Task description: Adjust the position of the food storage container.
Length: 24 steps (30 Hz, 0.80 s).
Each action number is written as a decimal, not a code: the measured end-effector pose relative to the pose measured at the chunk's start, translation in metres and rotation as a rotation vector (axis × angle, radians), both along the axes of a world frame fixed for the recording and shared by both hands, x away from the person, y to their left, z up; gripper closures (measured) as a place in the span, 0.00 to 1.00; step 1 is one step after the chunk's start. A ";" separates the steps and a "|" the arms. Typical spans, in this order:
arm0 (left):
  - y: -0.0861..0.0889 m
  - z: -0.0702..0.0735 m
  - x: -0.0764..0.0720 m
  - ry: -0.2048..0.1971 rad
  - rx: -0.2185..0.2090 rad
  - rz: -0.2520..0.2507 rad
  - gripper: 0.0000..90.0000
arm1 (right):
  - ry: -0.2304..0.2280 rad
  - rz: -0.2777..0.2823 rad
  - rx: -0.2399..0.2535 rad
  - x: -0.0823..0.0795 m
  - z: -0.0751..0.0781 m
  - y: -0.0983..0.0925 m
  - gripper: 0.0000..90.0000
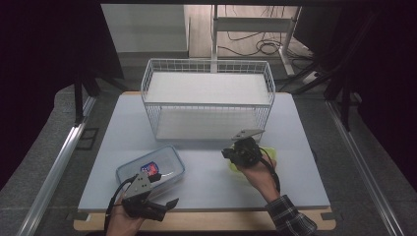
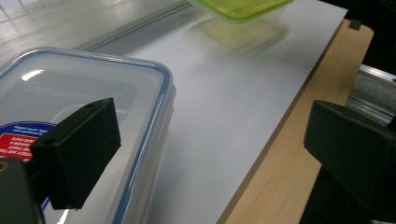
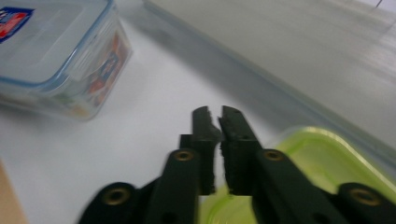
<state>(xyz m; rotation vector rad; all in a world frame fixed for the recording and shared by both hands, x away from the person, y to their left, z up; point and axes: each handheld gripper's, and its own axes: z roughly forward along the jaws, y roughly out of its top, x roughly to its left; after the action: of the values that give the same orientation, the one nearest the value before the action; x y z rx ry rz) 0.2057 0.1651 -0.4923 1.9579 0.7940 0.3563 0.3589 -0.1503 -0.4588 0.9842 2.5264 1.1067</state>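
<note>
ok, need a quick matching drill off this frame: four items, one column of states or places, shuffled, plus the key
Items:
1. left gripper
2. right gripper
3. blue-rimmed container
4. wire rack

States or places:
A. far side of the table, both shelves bare
B. jaws wide apart
C. lidded, with a red and blue label on the lid
D. jaws nearly together, over the green container

Pairs: 1-B, 2-D, 3-C, 4-A
</note>
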 end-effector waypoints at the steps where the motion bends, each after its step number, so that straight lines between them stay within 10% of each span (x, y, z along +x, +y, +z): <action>1: 0.000 -0.001 0.000 -0.004 -0.004 -0.001 0.04 | 0.001 -0.003 -0.003 0.003 -0.001 0.003 0.98; 13: 0.002 -0.004 0.002 -0.009 0.005 -0.007 0.05 | 0.072 0.008 -0.114 0.013 -0.029 0.014 0.99; 24: 0.001 -0.003 0.001 -0.013 0.015 -0.004 0.05 | 0.084 -0.035 -0.092 0.004 -0.026 -0.019 0.99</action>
<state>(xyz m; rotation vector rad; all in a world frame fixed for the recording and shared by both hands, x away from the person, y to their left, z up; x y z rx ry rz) 0.2067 0.1660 -0.4957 1.9688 0.7808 0.3737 0.3628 -0.1698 -0.4852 1.0676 2.5893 0.9491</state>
